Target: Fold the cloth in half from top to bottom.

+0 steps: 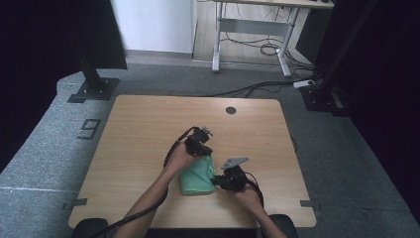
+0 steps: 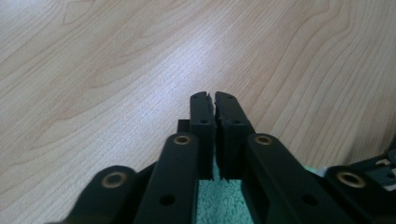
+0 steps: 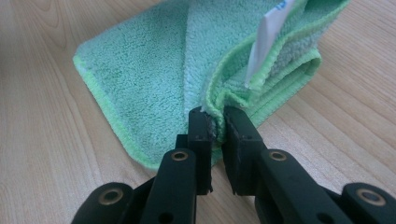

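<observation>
Two grippers work one folded mint-green microfibre cloth [image 1: 196, 177], which lies on the pale wood-grain counter [image 1: 138, 134] near the person's edge, roughly mid-width. Nearest, the right gripper [image 3: 217, 122] has its fingers nearly closed on a bunched, stitched hem of the cloth; a thin ridge of fabric sits pinched between them, w/ a white care label [image 3: 264, 39] standing up just beyond. The rest of the cloth spreads flat past the fingers in several layers. A little farther out, the left gripper [image 2: 214, 103] sits at the cloth's far edge; its fingers are pressed almost together w/ only a sliver of gap, and green terry shows low between them near the base, so it looks clamped on a thin fold, though the tips themselves look bare. Beyond that, bare counter, a round cable hole [image 1: 231, 110] near the far edge, then grey carpet [image 1: 158, 79] and a desk frame w/ cables. Handling, as judged: light, limp, no stiffness, will sag and drag once lifted; not fragile, grippy pile. Best hold is on hem or corner, where stitching is thicker; mid-panel grabs would prob. catch extra layers.
</observation>
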Available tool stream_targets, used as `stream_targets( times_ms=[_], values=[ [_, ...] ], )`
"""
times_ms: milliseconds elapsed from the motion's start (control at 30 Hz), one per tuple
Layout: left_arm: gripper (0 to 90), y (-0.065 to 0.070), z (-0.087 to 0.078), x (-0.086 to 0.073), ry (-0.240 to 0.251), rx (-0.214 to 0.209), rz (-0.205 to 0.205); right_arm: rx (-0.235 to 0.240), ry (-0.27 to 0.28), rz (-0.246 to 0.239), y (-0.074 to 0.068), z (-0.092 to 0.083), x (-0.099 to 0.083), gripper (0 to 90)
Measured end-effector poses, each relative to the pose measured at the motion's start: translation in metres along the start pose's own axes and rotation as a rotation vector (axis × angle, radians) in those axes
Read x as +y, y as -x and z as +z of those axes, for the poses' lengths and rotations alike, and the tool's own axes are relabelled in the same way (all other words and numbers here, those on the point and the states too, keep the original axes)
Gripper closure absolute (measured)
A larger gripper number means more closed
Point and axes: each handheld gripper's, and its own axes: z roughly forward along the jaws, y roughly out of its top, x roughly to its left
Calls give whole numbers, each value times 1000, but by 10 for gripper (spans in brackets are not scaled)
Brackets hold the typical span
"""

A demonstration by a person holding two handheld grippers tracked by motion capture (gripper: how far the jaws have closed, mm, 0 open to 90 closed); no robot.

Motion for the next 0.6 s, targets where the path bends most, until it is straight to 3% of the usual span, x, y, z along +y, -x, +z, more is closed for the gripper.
stream_targets(
  times_ms=[300,600],
  values=[
    [883,5,-29,-10,44,14,12,-6,2,-13,0,0,1,793],
    [882,13,-59,-37,95,19,9,-15,32,-13,1,-5,1,674]
  ],
)
